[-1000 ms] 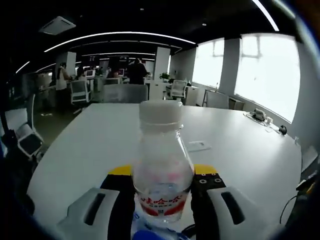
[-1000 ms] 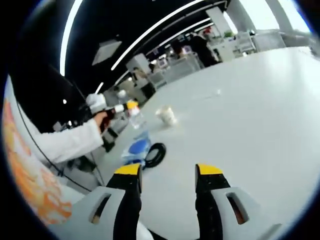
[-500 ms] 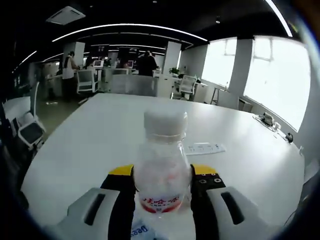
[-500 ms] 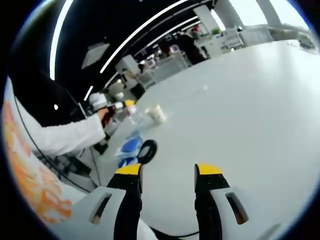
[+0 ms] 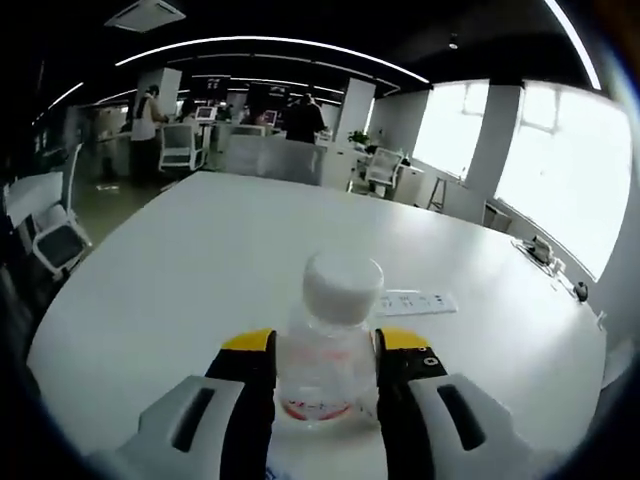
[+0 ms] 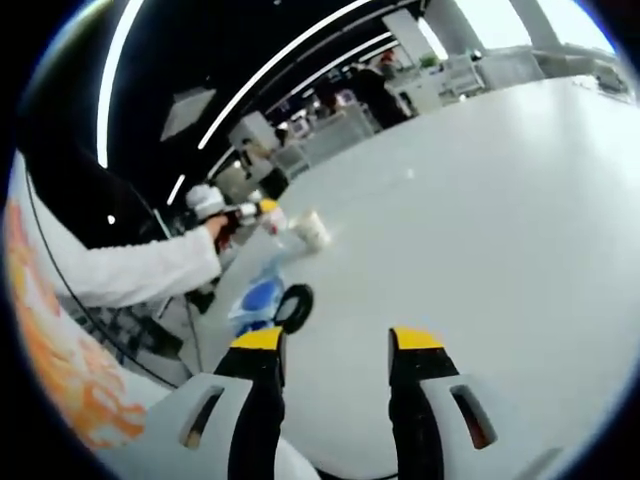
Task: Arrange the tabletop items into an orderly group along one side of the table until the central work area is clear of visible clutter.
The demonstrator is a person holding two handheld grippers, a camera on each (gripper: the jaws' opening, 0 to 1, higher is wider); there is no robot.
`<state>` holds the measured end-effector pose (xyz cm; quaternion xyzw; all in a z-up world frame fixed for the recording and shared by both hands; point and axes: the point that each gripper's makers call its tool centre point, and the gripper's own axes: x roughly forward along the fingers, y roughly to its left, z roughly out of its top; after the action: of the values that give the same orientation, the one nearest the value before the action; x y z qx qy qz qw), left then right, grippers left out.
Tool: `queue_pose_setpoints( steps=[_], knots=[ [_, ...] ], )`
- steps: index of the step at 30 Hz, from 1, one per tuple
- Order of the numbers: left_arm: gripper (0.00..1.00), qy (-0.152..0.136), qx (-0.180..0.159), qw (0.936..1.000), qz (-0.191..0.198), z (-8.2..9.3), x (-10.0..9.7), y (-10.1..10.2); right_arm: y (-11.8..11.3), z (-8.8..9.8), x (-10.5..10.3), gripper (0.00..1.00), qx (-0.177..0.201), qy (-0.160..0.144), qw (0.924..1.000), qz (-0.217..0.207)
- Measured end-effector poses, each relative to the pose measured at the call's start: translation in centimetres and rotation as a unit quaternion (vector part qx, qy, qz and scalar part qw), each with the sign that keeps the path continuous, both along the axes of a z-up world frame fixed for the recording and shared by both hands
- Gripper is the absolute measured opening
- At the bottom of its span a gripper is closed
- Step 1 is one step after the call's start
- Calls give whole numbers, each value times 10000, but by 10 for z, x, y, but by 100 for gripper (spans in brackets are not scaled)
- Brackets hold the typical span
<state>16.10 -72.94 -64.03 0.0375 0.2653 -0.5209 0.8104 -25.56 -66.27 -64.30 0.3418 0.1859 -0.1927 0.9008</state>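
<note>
- White tabletop (image 5: 180,270) sweeps wide and bare through the middle, with the clutter already gathered near the edge by the person's sleeve (image 6: 130,275) — that looks like the side chosen for the group.
- Over at that edge in the right gripper view sit a blue packet (image 6: 258,298), a black ring-shaped item (image 6: 294,305) touching it, and a pale cup (image 6: 311,229) lying on its side, apart from them; what the cup holds, I cannot tell.
- Left gripper (image 5: 322,350) has its yellow-tipped jaws closed in on the clear plastic bottle (image 5: 330,345), gripping the body below the white cap, upright — a steady hold for carrying it to the group.
- Inside the bottle: it looks nearly empty, though the clear wall makes that hard to judge; red label low on the body.
- Right gripper (image 6: 332,350) hangs over bare table, jaws parted, holding nothing — free for the next pick, I'd say.
- Smallest: a flat white power strip (image 5: 415,301) lies well out on the table, beyond the bottle, likely waiting to be tidied.
</note>
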Motion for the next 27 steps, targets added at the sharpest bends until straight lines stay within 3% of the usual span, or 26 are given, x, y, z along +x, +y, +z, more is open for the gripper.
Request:
queue_pose_setpoints(
  steps=[14, 27],
  knots=[
    [38, -119, 129, 9998, 30, -10, 1, -10, -8, 0, 11, 39, 48, -63, 9999, 72],
    [39, -261, 207, 9994, 18, -17, -1, -9, -15, -4, -1, 39, 104, -77, 9999, -93]
  ],
)
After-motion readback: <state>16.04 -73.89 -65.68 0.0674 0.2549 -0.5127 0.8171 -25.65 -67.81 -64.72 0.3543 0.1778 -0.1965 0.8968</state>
